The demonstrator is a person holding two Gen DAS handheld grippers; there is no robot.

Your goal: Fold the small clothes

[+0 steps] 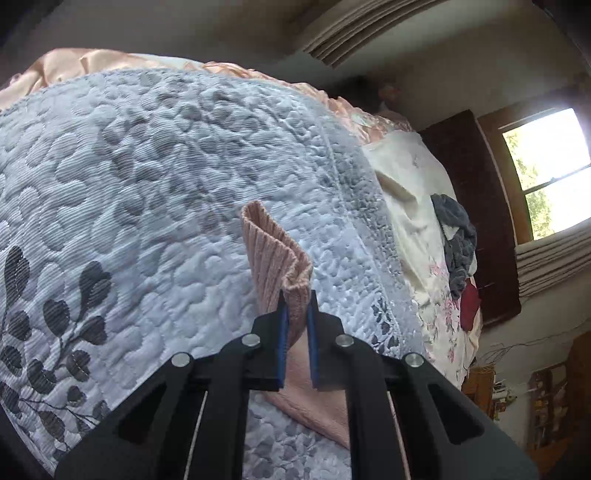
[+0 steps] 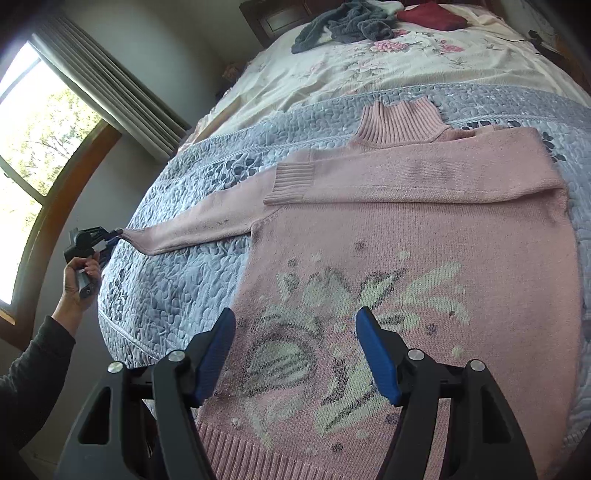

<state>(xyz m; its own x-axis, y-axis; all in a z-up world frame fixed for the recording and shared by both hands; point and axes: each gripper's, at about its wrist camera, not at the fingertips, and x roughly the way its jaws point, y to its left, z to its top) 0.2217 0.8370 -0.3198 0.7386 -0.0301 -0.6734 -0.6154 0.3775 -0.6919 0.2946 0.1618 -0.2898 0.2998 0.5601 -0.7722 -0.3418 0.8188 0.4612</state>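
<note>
A pink knit sweater with a pale flower pattern lies flat on the grey quilted bedspread. One sleeve is folded across its chest, ending in a ribbed cuff. The other sleeve stretches out to the left. My left gripper is shut on that sleeve's end; in the left wrist view the ribbed pink cuff stands up between the blue pads of my left gripper. My right gripper hangs open above the sweater's lower front, holding nothing.
A floral cream sheet covers the far part of the bed, with a grey garment and a dark red garment on it. A window with curtains is at the left. A person's hand holds the left gripper.
</note>
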